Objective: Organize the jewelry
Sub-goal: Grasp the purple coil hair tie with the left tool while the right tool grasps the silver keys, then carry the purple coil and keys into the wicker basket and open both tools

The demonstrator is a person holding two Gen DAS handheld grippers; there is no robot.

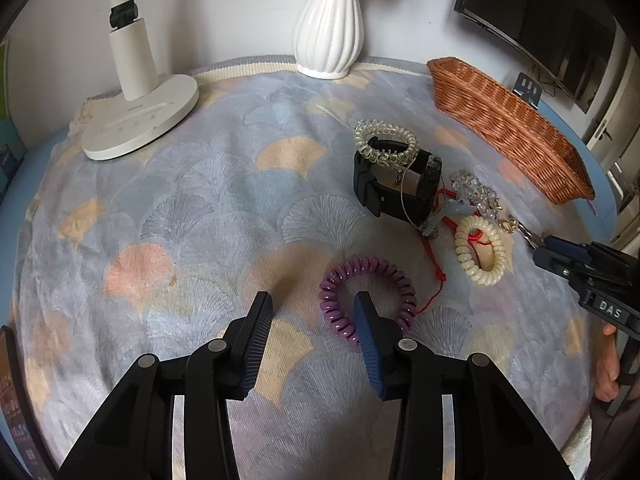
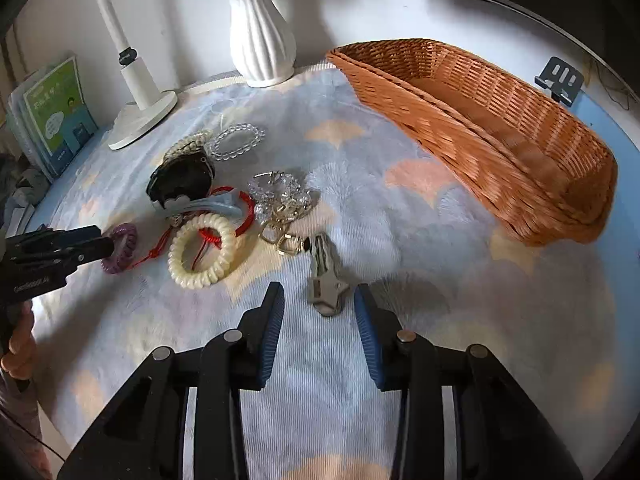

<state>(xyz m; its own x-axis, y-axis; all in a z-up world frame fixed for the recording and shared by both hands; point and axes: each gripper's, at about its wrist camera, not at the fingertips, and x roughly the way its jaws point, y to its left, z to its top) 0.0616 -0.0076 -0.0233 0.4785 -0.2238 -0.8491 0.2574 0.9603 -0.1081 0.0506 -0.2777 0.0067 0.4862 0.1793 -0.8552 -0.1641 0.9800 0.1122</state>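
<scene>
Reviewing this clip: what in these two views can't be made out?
- Left wrist view: the wicker basket interior is hidden by its near wall.
- Left wrist view: the purple coil bracelet is partly covered by the left gripper finger.
- Right wrist view: the black item in the pile is unidentifiable, overlapped by other jewelry.
- Both views: the flowers in the white vase are cut off by the top edge.

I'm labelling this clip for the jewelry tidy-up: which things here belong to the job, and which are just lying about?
Part of the job:
purple coil band
cream coil band
clear coil band
crystal bead pile
red cord
keys on the clasp
wicker basket
left gripper, jaws open
right gripper, jaws open

Just lying about:
white vase
lamp base
books
</scene>
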